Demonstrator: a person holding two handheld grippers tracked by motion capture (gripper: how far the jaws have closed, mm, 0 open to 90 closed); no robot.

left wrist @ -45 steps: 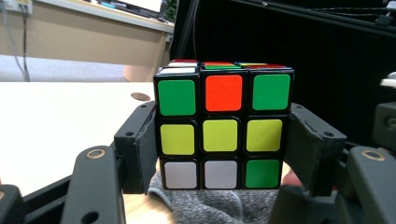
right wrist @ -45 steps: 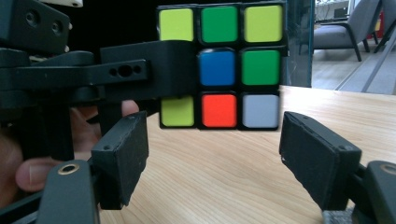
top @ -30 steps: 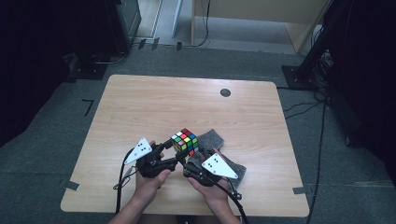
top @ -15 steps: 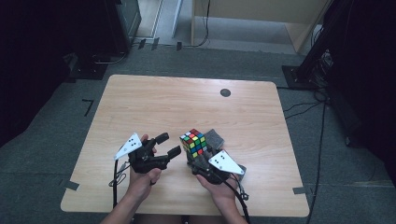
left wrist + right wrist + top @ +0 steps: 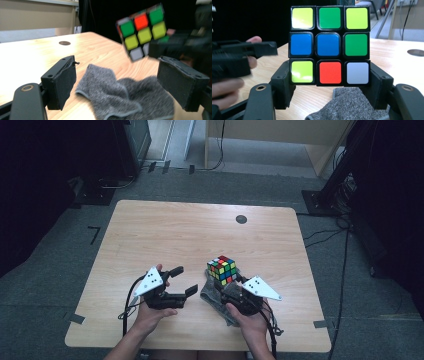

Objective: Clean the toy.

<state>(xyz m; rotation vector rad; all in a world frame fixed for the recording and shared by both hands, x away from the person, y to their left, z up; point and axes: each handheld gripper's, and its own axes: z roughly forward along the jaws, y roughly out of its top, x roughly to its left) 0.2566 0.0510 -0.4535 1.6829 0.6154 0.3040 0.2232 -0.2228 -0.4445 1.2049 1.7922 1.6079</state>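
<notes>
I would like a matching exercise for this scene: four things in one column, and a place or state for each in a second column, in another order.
Things:
1. Rubik's cube
2. grey cloth
3. left gripper
4. round dark disc

Places or states:
A. lies crumpled on the wooden table, under the cube
B. jaws apart, nothing between them
C. set in the table near its far edge
D. clamped by its lower layer in the right gripper, lifted off the table

Pairs: 1-D, 2-A, 3-B, 4-C
</notes>
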